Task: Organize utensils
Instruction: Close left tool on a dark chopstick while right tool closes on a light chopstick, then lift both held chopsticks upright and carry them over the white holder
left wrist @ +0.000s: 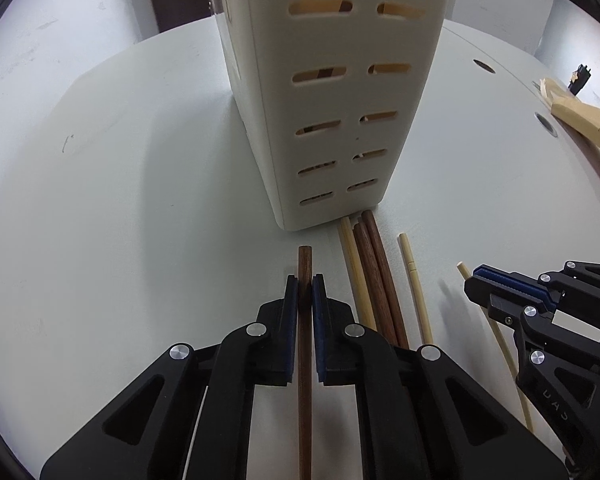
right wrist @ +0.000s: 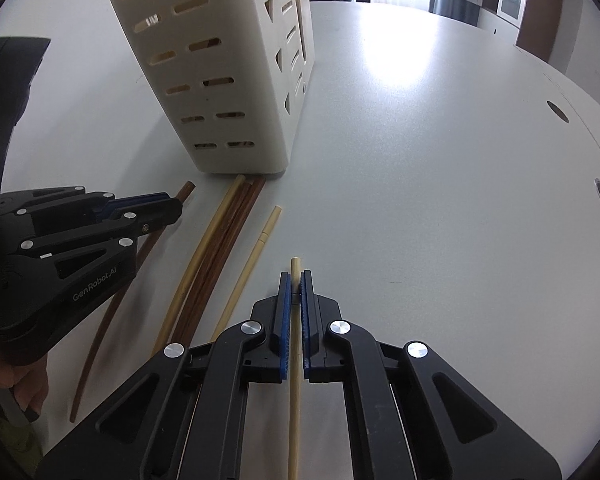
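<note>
Reading "GenRobot.AI", left gripper (right wrist: pixel 180 206) fingers clamp brown chopstick (left wrist: pixel 305 344); right gripper (right wrist: pixel 296 280) clamps pale chopstick (right wrist: pixel 295 380)

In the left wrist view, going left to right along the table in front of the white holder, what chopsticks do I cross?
Dark brown wooden chopstick clamped in the left gripper → pale bamboo chopstick → dark brown pair → lone pale chopstick → pale chopstick held by the right gripper.
</note>
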Tool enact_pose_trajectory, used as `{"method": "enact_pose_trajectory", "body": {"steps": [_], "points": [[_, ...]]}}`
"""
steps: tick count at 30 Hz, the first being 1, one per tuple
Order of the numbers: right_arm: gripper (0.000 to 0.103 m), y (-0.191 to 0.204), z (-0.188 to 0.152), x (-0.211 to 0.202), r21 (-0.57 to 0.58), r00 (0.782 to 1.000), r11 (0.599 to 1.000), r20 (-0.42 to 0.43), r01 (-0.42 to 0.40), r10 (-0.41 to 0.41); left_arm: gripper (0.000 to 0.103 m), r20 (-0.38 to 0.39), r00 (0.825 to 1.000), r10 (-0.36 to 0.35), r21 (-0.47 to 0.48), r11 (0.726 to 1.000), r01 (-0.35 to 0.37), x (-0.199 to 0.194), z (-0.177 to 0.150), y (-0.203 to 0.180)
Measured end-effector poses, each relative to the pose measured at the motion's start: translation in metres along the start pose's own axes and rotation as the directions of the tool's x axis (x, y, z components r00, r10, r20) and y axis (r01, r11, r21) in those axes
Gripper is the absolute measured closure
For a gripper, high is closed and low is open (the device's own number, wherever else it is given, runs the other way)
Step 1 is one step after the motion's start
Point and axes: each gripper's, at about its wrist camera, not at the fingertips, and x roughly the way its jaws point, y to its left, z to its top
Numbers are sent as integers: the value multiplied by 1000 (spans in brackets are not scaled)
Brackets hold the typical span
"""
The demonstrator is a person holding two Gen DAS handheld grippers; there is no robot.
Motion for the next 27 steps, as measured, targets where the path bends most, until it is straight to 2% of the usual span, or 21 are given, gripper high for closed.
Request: {"method": "enact_pose_trajectory", "body": {"steps": [6,13,14,20,27], "points": [[97,4,5,-39,5,992,999,121,-46,45,96,106,993,-55,-42,997,59,-42,-4,4],[98,16,10,-75,-14,968,998,243,-62,64,96,235,969,-77,-62,994,94,-88,2,11],[98,16,19,-80,-17,965,998,256,-63,65,96,249,965,-79,-62,993,97,-93,2,10],[97,8,37,-102,-35,944,995,316,-90,96,96,319,945,-69,-45,995,88,-121,-1,1],[98,3,62,-118,-63,908,995,407,-84,102,96,397,916,-55,-44,996,79,-144,9,-3]]}}
